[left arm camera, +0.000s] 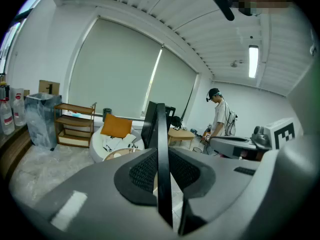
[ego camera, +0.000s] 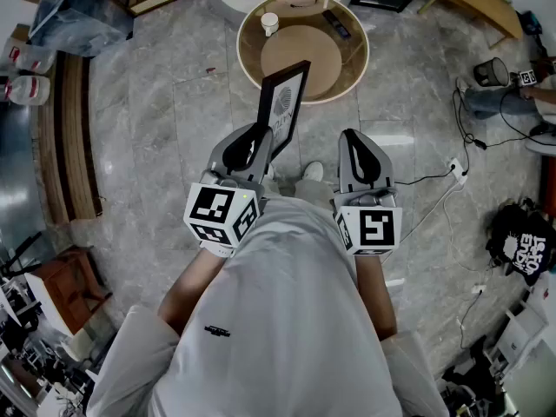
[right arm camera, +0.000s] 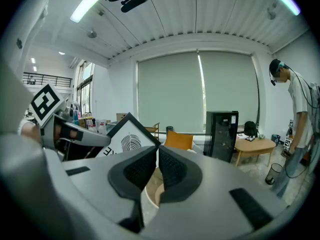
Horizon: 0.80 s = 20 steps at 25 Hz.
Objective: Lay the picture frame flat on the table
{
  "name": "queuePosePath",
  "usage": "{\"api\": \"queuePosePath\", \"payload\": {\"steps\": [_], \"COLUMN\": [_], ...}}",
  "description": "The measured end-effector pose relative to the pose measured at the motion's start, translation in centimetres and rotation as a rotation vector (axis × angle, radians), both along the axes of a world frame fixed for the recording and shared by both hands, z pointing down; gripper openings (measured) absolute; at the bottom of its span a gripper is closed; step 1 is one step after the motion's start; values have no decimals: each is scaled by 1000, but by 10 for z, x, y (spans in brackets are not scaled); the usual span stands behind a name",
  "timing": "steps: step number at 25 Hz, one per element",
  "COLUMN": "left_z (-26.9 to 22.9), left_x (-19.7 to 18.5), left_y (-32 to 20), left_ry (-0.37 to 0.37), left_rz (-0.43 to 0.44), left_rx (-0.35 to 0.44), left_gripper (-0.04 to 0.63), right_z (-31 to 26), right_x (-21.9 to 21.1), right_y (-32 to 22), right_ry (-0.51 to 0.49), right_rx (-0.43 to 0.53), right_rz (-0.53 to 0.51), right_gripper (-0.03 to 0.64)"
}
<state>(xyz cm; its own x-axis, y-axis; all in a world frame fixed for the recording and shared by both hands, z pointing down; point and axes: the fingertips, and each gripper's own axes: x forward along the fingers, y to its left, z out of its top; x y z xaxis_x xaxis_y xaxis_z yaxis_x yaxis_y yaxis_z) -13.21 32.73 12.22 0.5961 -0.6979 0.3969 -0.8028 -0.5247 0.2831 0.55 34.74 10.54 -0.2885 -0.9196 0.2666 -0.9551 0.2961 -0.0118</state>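
1. I'm gripping the picture frame (ego camera: 284, 102) with the left gripper (ego camera: 261, 142). Its jaws are clamping the frame's thin black edge, which is running upright between the pads (left arm camera: 142, 171).
2. The frame is standing on edge rather than flat, sticking out ahead of the jaws. In the head view its far end is showing against the near rim of the round table (ego camera: 352, 68).
3. The right gripper (ego camera: 354, 146) is hovering near the frame's right side, apart from it. Its jaws are sitting almost together with nothing between them.
4. A cup (ego camera: 270, 23) is standing on the table's far side.
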Motion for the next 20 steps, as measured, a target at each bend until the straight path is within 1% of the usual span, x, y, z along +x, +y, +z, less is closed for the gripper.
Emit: {"api": "queuePosePath", "payload": {"steps": [4,10,16,20], "left_z": [1,-1,-1,-1], "left_x": [0,1,2,13], "left_y": [-3,-1,-2,-4], "left_ry": [3,-3,-21,-34], "left_rz": [3,-2,-20,-31], "left_rx": [5,9,9,13], "left_gripper": [66,66,66,66], "right_z": [3,1,3,5], "right_x": [-3,3,22,41], "right_y": [-2,0,1,3], "right_ry": [5,-35,-25,-32], "right_rx": [1,9,14,19], "right_rz": [-5,16,35,27], "right_gripper": [12,14,14,12]}}
